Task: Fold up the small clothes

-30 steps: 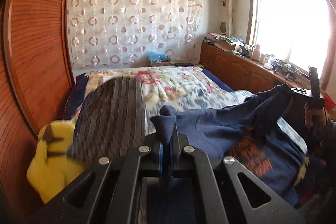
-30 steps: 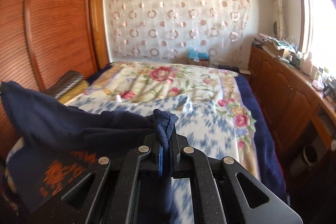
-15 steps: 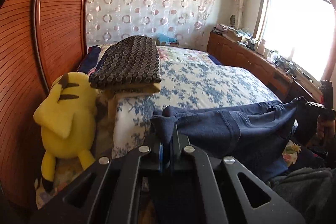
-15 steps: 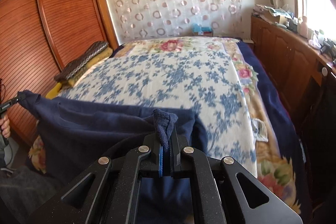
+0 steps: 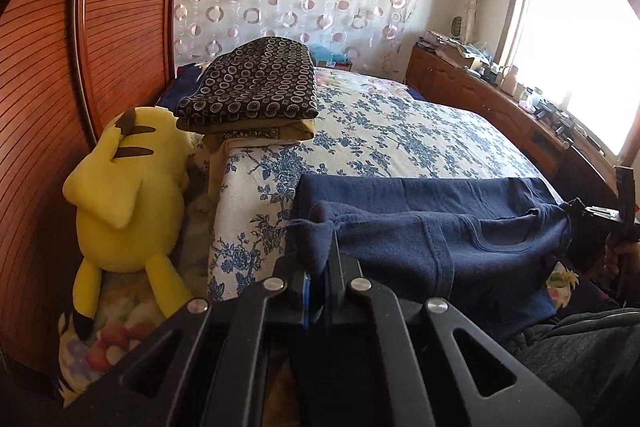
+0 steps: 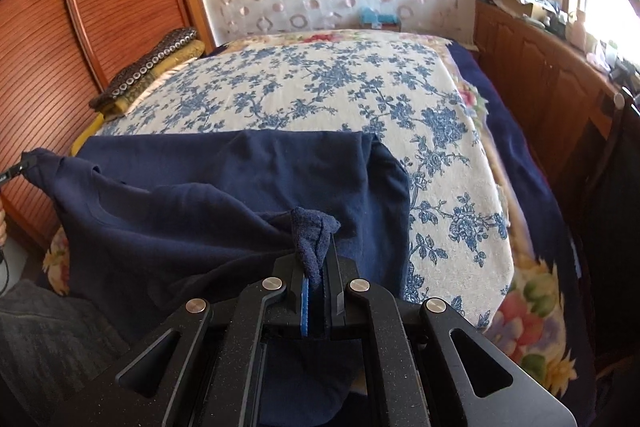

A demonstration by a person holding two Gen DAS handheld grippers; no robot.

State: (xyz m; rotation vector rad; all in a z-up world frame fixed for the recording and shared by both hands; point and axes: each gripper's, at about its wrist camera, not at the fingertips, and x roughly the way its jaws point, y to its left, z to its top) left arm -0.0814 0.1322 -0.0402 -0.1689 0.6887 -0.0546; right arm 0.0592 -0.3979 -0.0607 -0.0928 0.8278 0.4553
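A navy blue shirt [image 5: 440, 223] is stretched between my two grippers at the near edge of the bed; its far part lies flat on the blue-flowered sheet [image 5: 400, 139]. My left gripper [image 5: 318, 267] is shut on a bunched corner of the shirt. My right gripper [image 6: 318, 267] is shut on the opposite corner, and the shirt [image 6: 224, 195] spreads to its left. The right gripper also shows at the far right of the left wrist view [image 5: 588, 215]. The collar faces me.
A yellow plush toy [image 5: 128, 187] leans by the wooden wardrobe [image 5: 60, 67] on the left. Folded dark patterned cloths [image 5: 256, 83] are stacked on the bed's left side. A wooden cabinet [image 6: 540, 79] runs along the right under the window.
Both grippers have pulled back and down toward the bed's near edge. The shirt went from hanging in the air to lying partly flat on the sheet.
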